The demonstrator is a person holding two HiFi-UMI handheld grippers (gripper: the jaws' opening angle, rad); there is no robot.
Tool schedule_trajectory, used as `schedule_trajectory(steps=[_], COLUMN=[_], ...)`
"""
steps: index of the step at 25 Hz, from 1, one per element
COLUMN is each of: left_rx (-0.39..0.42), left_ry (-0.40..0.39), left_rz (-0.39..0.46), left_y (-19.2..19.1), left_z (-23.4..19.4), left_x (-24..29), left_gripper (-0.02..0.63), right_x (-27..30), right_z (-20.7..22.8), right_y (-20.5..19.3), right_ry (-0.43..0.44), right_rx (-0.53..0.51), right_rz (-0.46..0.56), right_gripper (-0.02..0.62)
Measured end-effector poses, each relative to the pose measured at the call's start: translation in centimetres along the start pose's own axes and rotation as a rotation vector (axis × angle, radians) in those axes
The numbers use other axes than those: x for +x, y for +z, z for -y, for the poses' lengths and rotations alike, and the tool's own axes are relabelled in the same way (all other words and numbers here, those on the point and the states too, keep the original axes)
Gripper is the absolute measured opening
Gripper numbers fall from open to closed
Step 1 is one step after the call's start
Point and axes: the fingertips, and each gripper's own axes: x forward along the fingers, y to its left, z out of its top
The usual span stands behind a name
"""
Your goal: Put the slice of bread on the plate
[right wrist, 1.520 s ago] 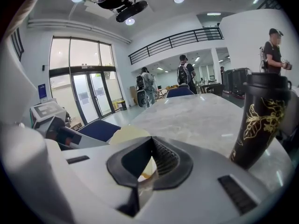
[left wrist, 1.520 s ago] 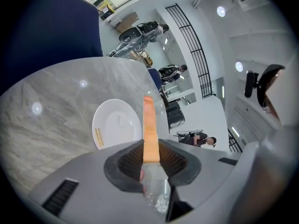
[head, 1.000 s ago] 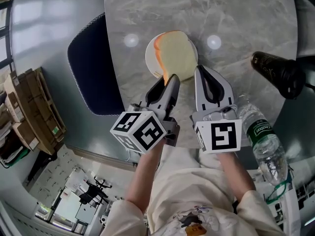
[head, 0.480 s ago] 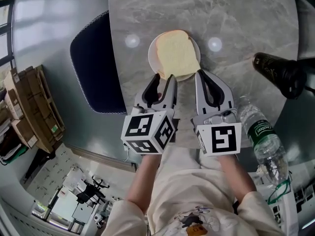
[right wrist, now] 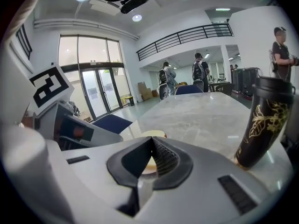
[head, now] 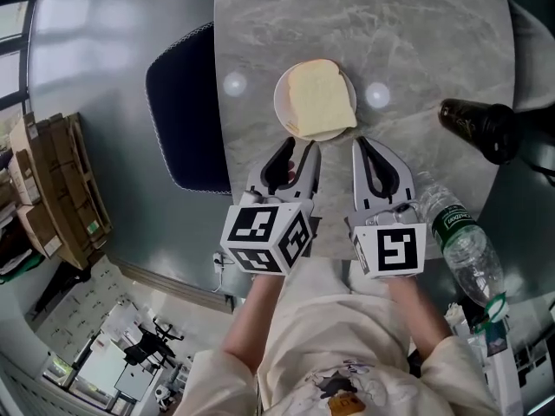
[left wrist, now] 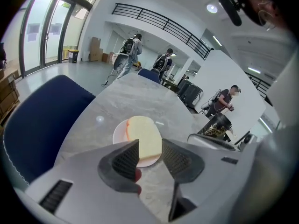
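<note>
**Bread Flat on the Plate, Grip Released**

On a grey marble table (head: pixel 416 42) in a bright hall, between a blue chair (head: pixel 186 111) and a dark tumbler (head: pixel 477 128). No longer tilted and pinched as 1 second ago: now lying flat on the white plate (head: pixel 282 102), this slice of bread (head: pixel 321 100), and covering most of it. Probably means the task is finished. For the left gripper (head: pixel 297 148): jaws wide apart, nothing between them, pulled back just short of the plate edge, not touching the bread. For the right gripper (head: pixel 358 144): jaws pressed together on nothing, waiting beside the left one, near the plate.
</note>
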Motion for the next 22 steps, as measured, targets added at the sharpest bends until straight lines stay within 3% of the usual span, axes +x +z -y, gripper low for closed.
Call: schedule_trajectory(steps=[13, 19, 22], left_rx=[0.045, 0.032, 0.038], left_ry=[-0.019, -0.045, -0.040], left_rz=[0.001, -0.002, 0.005], left_y=[0.4, 1.3, 1.3], left_z=[2.0, 2.8, 1.9], left_x=[-6.0, -9.4, -12.0], left_gripper=[0.150, 0.146, 0.100], right_x=[-6.5, -9.2, -10.5], right_z=[-0.8, -1.8, -3.3], right_y=[1.4, 3.6, 4.4], right_ry=[0.001, -0.009, -0.025], right_rx=[-0.149, -0.166, -0.141], right_rz=[-0.032, -0.042, -0.045], right_gripper=[0.005, 0.005, 0.005])
